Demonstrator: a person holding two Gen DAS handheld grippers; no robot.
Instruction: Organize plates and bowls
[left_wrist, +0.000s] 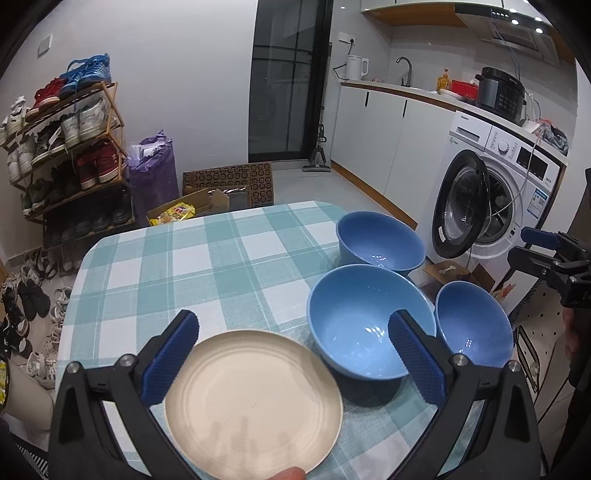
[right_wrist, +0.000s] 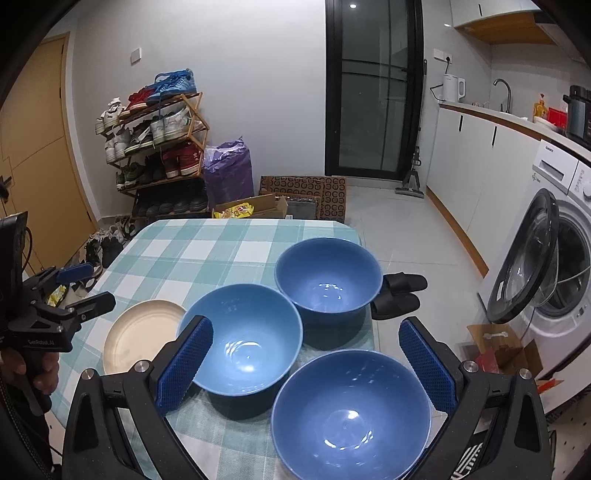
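While a shoe rack (right_wrist: 159, 144), a purple bag (right_wrist: 229, 171) and an open washing machine (right_wrist: 546, 266) ring the checked table (right_wrist: 207, 251), three blue bowls (right_wrist: 245, 338) cluster at its right side with the cream plate (left_wrist: 253, 404) just left of them. The left gripper (left_wrist: 291, 336) bears small lettering, seemingly "GenRobot.AI". It hangs spread wide above the plate, and the right gripper (right_wrist: 306, 339), equally spread, hovers over the bowls, holding nothing.

Surface (right_wrist: 207, 251): teal-and-white check cloth. Plate (left_wrist: 253, 406): cream, faint concentric rings. Three bowls: mid one (right_wrist: 240, 339) light blue; far one (right_wrist: 328, 280) and near one (right_wrist: 351, 417) darker blue. Left tongs (left_wrist: 291, 343) and right tongs (right_wrist: 306, 354): black frames, blue textured pads. Washer (right_wrist: 554, 240): white, black door.
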